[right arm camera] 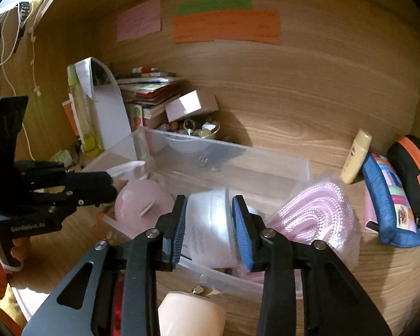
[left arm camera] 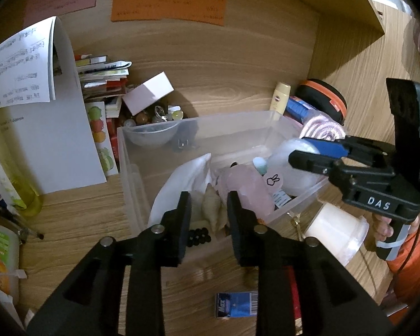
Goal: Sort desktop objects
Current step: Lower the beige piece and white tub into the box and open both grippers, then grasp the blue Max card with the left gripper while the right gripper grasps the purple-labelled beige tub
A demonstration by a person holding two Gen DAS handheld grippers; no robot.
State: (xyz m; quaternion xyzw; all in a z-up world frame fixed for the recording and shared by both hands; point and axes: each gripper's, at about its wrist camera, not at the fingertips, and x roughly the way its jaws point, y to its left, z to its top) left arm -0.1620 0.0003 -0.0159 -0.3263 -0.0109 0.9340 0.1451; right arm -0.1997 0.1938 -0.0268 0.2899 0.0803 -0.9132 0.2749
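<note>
A clear plastic bin (left arm camera: 142, 151) (right arm camera: 266, 162) sits on the wooden desk. It holds a white pouch (left arm camera: 182, 184), a seashell (left arm camera: 211, 207), black beads (left arm camera: 198, 236), a pink rounded object (left arm camera: 243, 187) (right arm camera: 142, 204) and a white jar (right arm camera: 210, 224) (left arm camera: 291, 168). My left gripper (left arm camera: 208, 210) hovers open over the bin's near end, above the shell. My right gripper (right arm camera: 210, 224) (left arm camera: 308, 151) has its blue pads on either side of the white jar in the bin; whether they press it is unclear.
Pink bagged cord (right arm camera: 316, 212) lies against the bin's right end. A cream tube (right arm camera: 355, 159), blue pencil case (right arm camera: 389, 204) and black-orange pouch (right arm camera: 411, 173) lie right. A bead bowl (right arm camera: 196, 131), pink box (left arm camera: 148, 92), booklets (left arm camera: 100, 78), paper (left arm camera: 47, 140), cream cup (left arm camera: 336, 232), staple box (left arm camera: 236, 305).
</note>
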